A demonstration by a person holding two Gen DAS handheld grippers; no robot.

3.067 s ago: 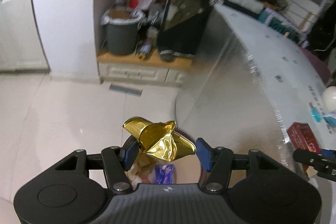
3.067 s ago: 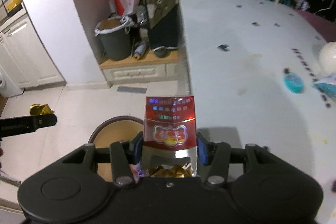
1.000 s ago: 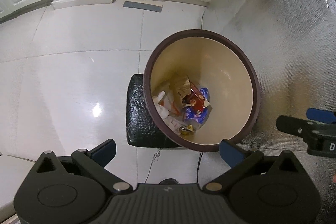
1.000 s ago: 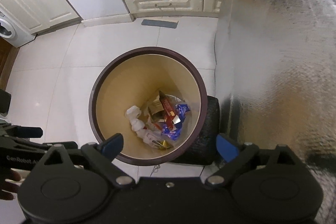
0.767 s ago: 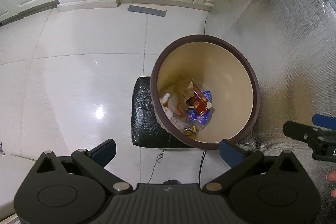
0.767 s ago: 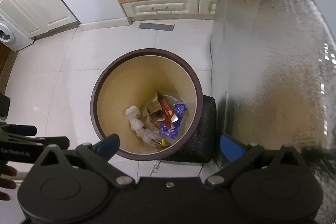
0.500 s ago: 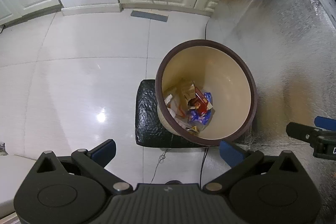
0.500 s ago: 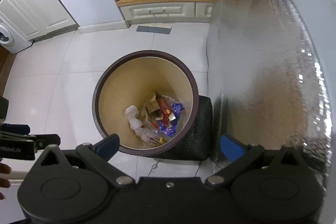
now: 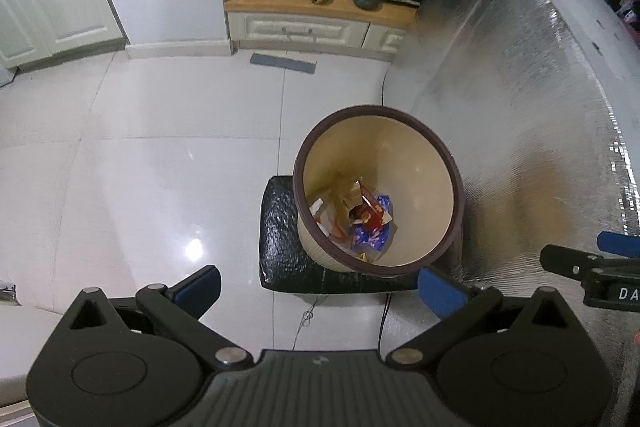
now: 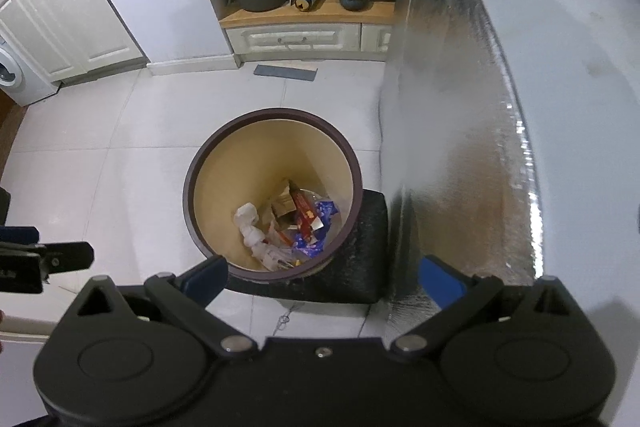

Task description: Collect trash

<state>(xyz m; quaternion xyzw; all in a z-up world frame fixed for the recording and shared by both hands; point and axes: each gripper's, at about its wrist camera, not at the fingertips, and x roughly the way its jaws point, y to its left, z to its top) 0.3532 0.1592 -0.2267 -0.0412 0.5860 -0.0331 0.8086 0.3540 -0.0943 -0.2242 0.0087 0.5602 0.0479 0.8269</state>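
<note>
Left gripper (image 9: 320,285) and right gripper (image 10: 326,277), both spread and empty, hang above the floor; the bin (image 10: 200,163) of collected trash (image 10: 290,227) lies ahead-below, nearer the right gripper, beside the table's foil-clad edge (image 10: 452,155).

The mouth of the round bin (image 10: 208,163) lies uncovered from above, its wrappers (image 10: 300,223) low on the bottom. The foil-clad side of the desk (image 10: 452,131) rises just beside the bin's right rim. Bare floor tiles (image 9: 140,187) spread to the left.
</note>
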